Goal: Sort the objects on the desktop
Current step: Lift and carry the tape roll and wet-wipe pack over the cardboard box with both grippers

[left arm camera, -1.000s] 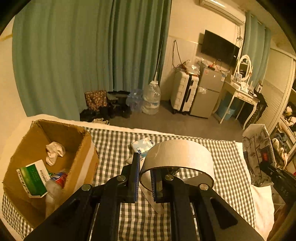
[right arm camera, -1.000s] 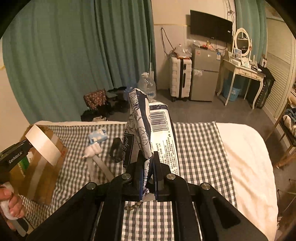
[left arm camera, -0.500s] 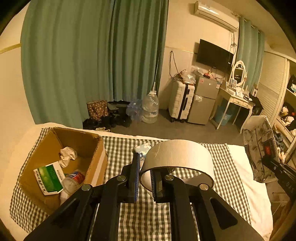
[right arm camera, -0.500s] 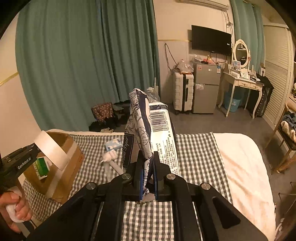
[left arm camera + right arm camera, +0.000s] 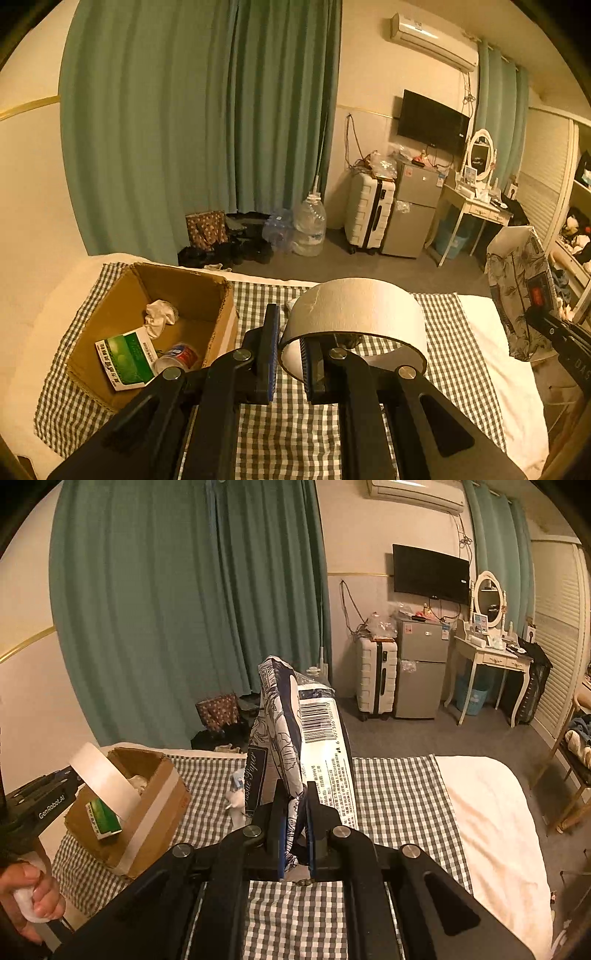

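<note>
A: Left hand-held gripper is up in the air, its fingers pinched on the wall of a wide white tape roll, one finger inside the ring and one outside.

B: And below it, to the left, the open brown cardboard box sits on the grey-and-white checked cloth covering the bed. Inside the box I see a green-and-white carton, a crumpled white rag and a clear plastic bottle with a red label.

A: Over on the right, the right hand-held gripper is clamped on the lower edge of a blue-and-white floral tissue paper pack, which stands upright, barcode face turned to the right, held clear of the cloth.

B: From that camera the tape roll shows at the far left, hanging just above the box's near corner, with the person's left hand wrapped round the handle below.

A: One small white-and-blue item lies on the cloth between box and pack, too blurred to name.
</note>
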The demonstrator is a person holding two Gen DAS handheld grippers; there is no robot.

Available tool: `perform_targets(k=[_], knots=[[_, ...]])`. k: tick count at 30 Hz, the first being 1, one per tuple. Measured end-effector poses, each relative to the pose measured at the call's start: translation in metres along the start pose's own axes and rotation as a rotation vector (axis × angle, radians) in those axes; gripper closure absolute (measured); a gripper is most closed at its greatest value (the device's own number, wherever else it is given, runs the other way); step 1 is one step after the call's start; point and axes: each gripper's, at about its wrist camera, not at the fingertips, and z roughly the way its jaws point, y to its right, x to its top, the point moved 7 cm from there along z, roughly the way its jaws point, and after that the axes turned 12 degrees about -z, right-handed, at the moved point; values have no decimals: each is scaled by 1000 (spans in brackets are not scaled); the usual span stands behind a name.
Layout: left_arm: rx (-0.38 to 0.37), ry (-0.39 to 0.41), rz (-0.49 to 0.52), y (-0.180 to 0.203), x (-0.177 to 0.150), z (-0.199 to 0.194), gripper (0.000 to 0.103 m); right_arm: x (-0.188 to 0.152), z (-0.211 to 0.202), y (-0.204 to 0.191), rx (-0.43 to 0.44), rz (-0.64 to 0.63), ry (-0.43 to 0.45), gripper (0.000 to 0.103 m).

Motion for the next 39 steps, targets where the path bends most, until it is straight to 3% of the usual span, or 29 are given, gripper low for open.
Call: perform_targets(k=[15,39], knots=[[23,16,-28,-36,14,-1,92,13,-2,-36,43,-35,27,95],[148,20,-122,-159,38,10,92,40,30,-150,178,-145,43,95]])
